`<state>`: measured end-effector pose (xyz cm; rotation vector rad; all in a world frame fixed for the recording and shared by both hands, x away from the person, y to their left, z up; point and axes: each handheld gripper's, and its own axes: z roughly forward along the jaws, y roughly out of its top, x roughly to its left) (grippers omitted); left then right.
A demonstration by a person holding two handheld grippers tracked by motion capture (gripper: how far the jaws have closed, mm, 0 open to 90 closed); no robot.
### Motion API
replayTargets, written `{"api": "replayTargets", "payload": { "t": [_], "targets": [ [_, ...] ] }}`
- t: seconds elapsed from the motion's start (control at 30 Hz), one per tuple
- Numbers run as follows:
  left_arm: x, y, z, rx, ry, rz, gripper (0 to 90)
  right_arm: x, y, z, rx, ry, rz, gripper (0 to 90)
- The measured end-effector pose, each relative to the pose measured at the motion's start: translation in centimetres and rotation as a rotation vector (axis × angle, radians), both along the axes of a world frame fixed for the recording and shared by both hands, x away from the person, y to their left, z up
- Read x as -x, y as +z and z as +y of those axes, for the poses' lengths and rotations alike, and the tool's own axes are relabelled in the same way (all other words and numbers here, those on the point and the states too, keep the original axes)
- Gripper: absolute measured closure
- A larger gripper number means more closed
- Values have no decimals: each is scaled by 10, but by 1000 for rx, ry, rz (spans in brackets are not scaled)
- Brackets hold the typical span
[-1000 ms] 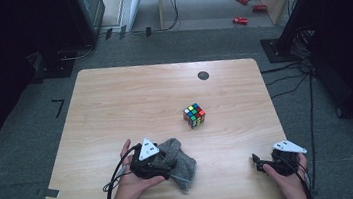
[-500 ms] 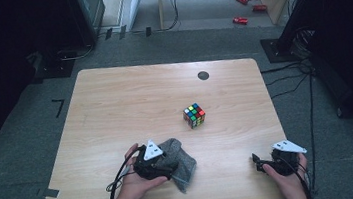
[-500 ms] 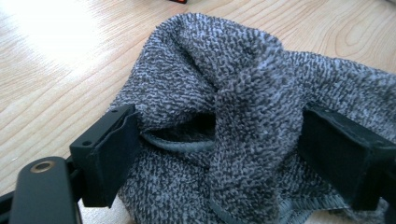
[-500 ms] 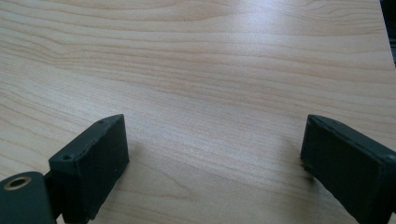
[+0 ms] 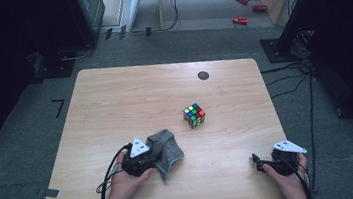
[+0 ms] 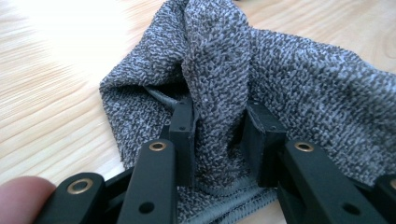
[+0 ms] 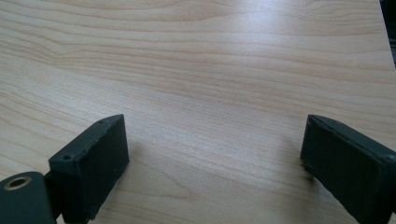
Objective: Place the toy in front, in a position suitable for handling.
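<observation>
Since the earlier frames the left tongs (image 5: pixel 143 159) have edged slightly right along the worktop (image 5: pixel 114 101) with the grey cloth (image 5: pixel 167 148) — its jaws pinch a raised fold of it near the front edge. The right tongs (image 5: pixel 272 161) have stayed put at the front right corner, jaws spread wide over bare wood, holding nothing. One cloth, one puzzle cube (image 5: pixel 194 115) — the cube sits mid-worktop, well apart from both.

Black tongs (image 6: pixel 218 135), brass rivets, grey triangular top plates.
</observation>
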<state>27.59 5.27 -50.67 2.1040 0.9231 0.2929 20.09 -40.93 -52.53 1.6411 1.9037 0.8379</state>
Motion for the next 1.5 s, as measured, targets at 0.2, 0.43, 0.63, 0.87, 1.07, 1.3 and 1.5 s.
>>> {"api": "replayTargets", "payload": {
  "t": [0.2, 0.43, 0.63, 0.87, 1.07, 1.3, 1.5],
  "targets": [
    [-3, 3, 16, 19, 58, -2, 430, 0, 0, 0, 0, 0, 0, 74],
    [-1, 9, 6, 60, 65, -36, 119, 0, 0, 0, 0, -1, 0, 73],
    [-6, 4, -15, 28, 46, -33, 23, 0, 0, 0, 0, -2, -2, 73],
    [-10, -3, -17, 25, 44, 3, 128, 0, 0, 0, 0, -2, -2, 73],
    [-13, -5, -7, 48, 35, 15, 433, 0, 0, 0, 1, -5, -1, 75],
    [-17, -8, 2, 82, 9, 36, 590, -3, 6, 5, 14, -16, -17, 125],
    [-15, -8, 1, 81, 11, 34, 603, -11, 24, 24, -28, 31, -59, 125]
  ]
}}
